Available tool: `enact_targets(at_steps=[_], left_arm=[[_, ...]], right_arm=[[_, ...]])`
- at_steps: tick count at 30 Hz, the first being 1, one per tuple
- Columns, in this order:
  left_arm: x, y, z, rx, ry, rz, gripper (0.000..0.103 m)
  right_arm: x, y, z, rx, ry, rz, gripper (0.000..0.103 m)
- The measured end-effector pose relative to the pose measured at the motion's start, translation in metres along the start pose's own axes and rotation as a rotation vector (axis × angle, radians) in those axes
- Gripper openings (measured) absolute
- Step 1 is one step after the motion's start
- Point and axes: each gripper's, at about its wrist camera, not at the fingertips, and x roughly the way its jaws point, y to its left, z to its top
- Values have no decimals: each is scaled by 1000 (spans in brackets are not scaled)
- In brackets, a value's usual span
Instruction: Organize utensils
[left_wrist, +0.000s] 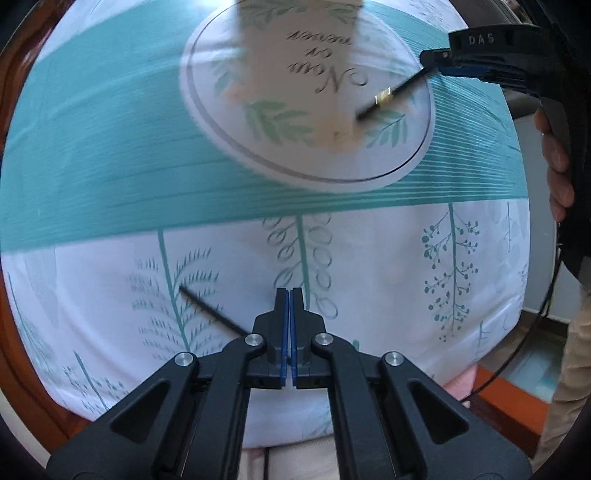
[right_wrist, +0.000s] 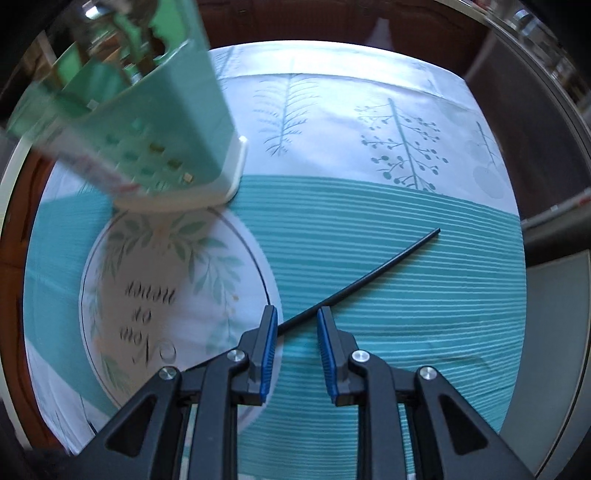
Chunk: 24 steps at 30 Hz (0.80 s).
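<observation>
2 black chopsticks (right_wrist: 369, 280), 1 green utensil holder (right_wrist: 155, 122), 1 printed tablecloth (right_wrist: 369, 369), 2 grippers (right_wrist: 293, 323).

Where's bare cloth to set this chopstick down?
Free: the striped teal band right of the printed circle, beyond the chopstick, and the white leafy strip past it. Crowded: the green holder at the circle's far edge.

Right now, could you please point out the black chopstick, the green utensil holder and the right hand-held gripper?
black chopstick (right_wrist: 388, 264): right wrist view, middle of its shaft on the striped cloth.
green utensil holder (right_wrist: 177, 122): right wrist view, its perforated side wall.
right hand-held gripper (right_wrist: 295, 325): right wrist view, gap between its blue-padded fingertips.
</observation>
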Motion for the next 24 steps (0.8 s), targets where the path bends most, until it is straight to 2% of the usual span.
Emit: enact_targets(at_steps=[4, 6, 9, 14, 15, 16, 20, 24], left_arm=[[-2, -10, 15, 64, -25, 12, 0], [-3, -12, 21, 78, -30, 8, 0], [-4, -14, 26, 76, -32, 2, 0], [-6, -9, 26, 14, -4, -7, 0], [-7, -6, 26, 0, 3, -10, 0], [-8, -4, 25, -19, 8, -12, 0], [-18, 5, 17, -70, 10, -18, 0], [-31, 4, 4, -116, -2, -38, 0]], right_arm=[[1, 6, -22, -110, 20, 22, 20], [-1, 14, -34, -196, 2, -6, 17], [-4, 20, -47, -240, 20, 19, 17], [-7, 21, -56, -211, 63, 53, 15], [-8, 19, -57, -212, 63, 39, 8], [-6, 17, -56, -215, 60, 21, 7], [-8, 23, -62, -242, 48, -14, 6], [-14, 28, -75, -246, 44, 10, 5]])
